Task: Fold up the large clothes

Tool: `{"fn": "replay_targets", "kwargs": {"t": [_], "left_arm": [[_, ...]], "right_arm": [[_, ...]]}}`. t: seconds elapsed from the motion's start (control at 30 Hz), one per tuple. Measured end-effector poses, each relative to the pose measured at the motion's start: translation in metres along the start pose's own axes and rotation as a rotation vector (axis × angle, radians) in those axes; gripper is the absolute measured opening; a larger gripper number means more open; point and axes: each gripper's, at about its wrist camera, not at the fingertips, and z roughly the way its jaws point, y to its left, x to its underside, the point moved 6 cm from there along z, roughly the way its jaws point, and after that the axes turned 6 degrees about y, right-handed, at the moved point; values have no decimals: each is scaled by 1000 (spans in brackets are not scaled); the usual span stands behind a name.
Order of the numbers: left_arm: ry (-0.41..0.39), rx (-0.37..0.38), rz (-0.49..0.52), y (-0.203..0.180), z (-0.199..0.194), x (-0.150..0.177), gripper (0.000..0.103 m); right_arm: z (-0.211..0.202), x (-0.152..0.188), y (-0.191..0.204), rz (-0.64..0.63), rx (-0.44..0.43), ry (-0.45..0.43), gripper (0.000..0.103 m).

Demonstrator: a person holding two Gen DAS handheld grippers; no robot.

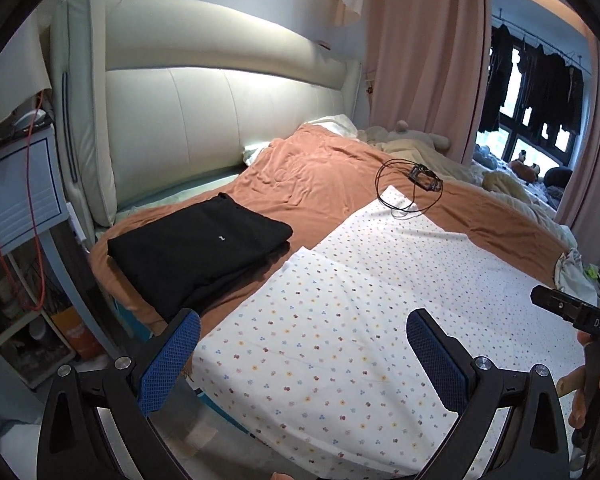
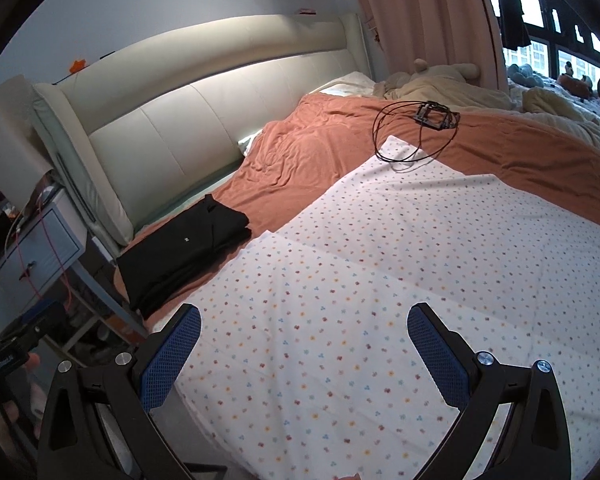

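A large white cloth with small coloured flower dots (image 1: 340, 320) lies spread flat on the bed, also in the right wrist view (image 2: 360, 300); one layer is folded over with an edge running diagonally. My left gripper (image 1: 304, 344) is open and empty above the cloth's near part. My right gripper (image 2: 304, 344) is open and empty above the cloth too. A folded black garment (image 1: 200, 248) lies on the rust-orange sheet (image 1: 320, 176) to the left, also in the right wrist view (image 2: 180, 248).
A black cable with a small device (image 1: 412, 188) lies on the cloth's far corner. A cream padded headboard (image 1: 220, 112) stands behind. A blue nightstand (image 1: 16, 192) is at the left. Rumpled bedding and plush toys (image 2: 440, 80) lie at the far right, by pink curtains (image 1: 420, 40).
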Motion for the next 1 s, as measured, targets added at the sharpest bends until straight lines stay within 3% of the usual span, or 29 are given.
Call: {"fn": "replay_targets", "kwargs": {"t": [0.37, 0.7, 1.0], "left_arm": [[-42, 97, 68, -36, -46, 36, 103], [-92, 193, 138, -62, -103, 77, 103], [-139, 256, 207, -82, -155, 119, 103]], "right_arm": [[-73, 78, -40, 45, 141, -64, 103], [-145, 140, -33, 8, 239, -131, 103], [-204, 196, -25, 73, 235, -205, 103]]}}
